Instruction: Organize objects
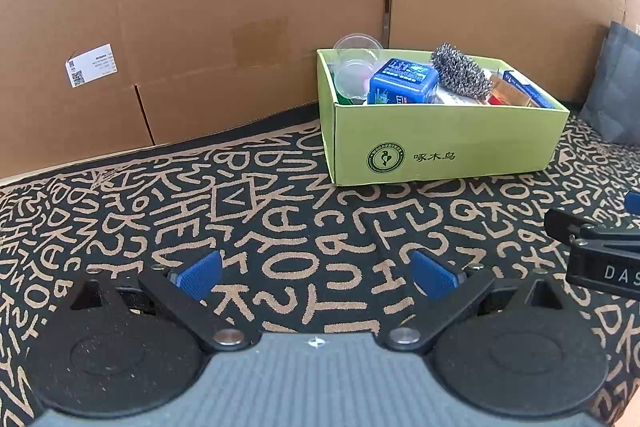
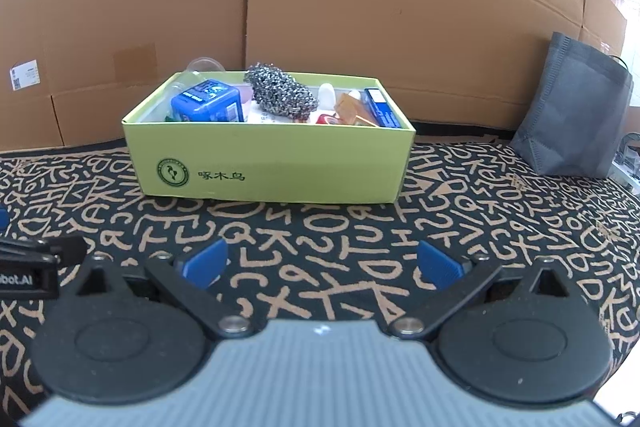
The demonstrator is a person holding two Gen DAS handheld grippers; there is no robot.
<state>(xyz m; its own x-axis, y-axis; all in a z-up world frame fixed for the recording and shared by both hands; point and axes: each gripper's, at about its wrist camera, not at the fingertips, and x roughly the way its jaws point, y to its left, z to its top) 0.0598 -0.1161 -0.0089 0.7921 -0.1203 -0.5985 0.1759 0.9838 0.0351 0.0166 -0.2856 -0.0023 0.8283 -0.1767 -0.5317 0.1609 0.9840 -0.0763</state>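
Left wrist view shows the left gripper [image 1: 318, 273] with jaws apart and empty, the green box [image 1: 440, 143] ahead and off to its right. Right wrist view has the right gripper [image 2: 322, 265], also spread and empty, squarely facing the box's long side, so it looks nearer to the steel scourer [image 2: 280, 97].

Grey bag [image 2: 572, 107], cardboard wall [image 2: 360, 7]
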